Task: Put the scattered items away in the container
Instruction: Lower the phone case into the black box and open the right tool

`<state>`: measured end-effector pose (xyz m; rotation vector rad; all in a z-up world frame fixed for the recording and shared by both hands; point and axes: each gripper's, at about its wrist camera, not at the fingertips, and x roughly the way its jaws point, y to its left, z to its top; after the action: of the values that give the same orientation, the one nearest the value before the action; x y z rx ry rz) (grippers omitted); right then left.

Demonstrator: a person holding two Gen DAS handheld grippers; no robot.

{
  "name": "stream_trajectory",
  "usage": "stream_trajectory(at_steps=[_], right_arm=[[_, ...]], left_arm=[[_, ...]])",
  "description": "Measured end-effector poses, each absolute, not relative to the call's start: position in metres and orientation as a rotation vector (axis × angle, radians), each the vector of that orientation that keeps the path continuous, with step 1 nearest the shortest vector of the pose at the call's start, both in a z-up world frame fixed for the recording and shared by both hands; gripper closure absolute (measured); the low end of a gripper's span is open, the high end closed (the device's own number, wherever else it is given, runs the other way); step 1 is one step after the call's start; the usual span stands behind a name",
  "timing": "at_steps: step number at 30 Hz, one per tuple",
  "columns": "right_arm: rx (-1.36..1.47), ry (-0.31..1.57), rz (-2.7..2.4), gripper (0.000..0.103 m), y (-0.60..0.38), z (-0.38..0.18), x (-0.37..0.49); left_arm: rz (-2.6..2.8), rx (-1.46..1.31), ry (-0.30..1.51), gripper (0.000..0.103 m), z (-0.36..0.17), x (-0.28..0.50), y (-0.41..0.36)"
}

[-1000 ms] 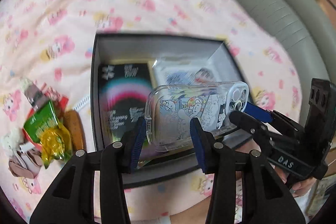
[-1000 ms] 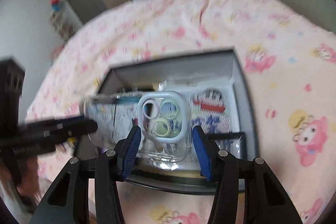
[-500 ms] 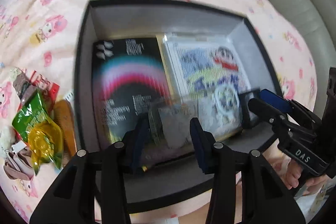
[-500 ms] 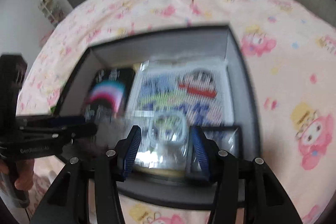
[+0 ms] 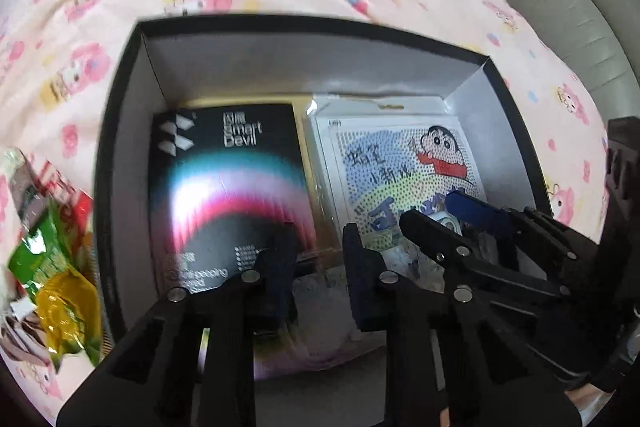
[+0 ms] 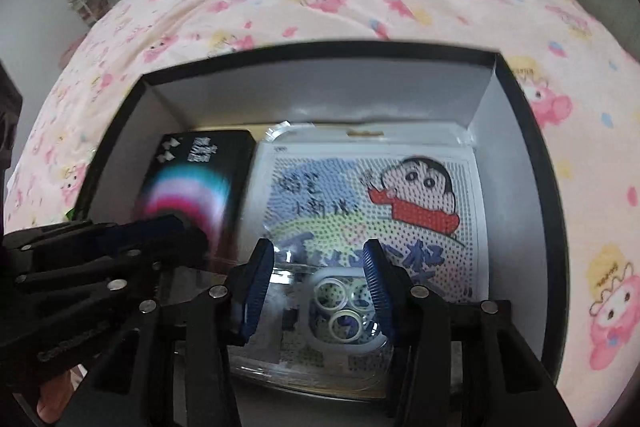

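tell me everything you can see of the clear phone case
The clear phone case is see-through plastic with cartoon line drawings and a raised white camera surround holding round lens rings. It lies low inside the black box, over the near edge of the cartoon bead-art pack. Its camera end sits between the blue pads of the right gripper, whose jaws have just been closing. Its other end reaches toward the left gripper, blurred there.
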<state>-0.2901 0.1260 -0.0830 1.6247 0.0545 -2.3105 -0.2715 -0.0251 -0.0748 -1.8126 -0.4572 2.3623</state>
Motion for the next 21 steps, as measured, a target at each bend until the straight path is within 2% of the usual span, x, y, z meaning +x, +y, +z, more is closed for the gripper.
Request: stream_trajectory(at_steps=[6, 13, 21], right_arm=[[1.719, 0.1, -2.264, 0.06, 0.124, -0.092, -0.29], [1.724, 0.041, -2.196, 0.06, 0.139, -0.086, -0.27], [1.628, -0.133, -2.3, 0.06, 0.166, -0.071, -0.25]], left_arm=[[2.327, -1.873, -0.389, 0.083, -0.083, -0.275, -0.018], [2.182, -1.839, -0.421, 0.082, -0.084, -0.264, -0.01], [2.254, -1.795, -0.453, 0.081, -0.072, -0.256, -0.023]])
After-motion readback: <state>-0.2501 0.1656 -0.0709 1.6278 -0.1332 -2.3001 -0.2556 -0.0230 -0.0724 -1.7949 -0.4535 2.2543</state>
